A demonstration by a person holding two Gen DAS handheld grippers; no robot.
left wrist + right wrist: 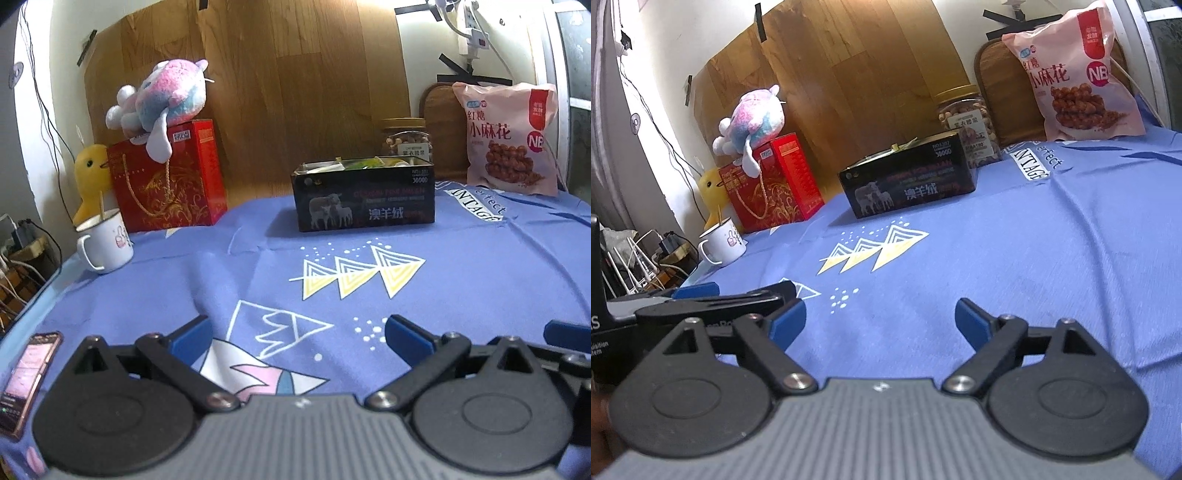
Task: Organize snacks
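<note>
Both my grippers hung low over the blue tablecloth [480, 266], side by side, and both were empty. My left gripper [299, 334] stood wide apart with only cloth between its blue pads, and my right gripper [879, 319] was spread just as wide, nothing in it either.

The black box [364, 192] sat well ahead of both grippers, open at the top, with packets showing above its rim. Behind it and a little to its right stood the nut jar [969, 125]. Farther right, leaning against a wooden board, was the pink snack bag [1078, 70], well apart from the box.

No loose snack lay near me, so I judged the box mostly filled and the jar or the bag the only candidates left. For the bag, my right gripper was the nearer one. I judged it best to pinch it by an edge rather than the full middle, and to lift it clear of the jar before carrying it across.
</note>
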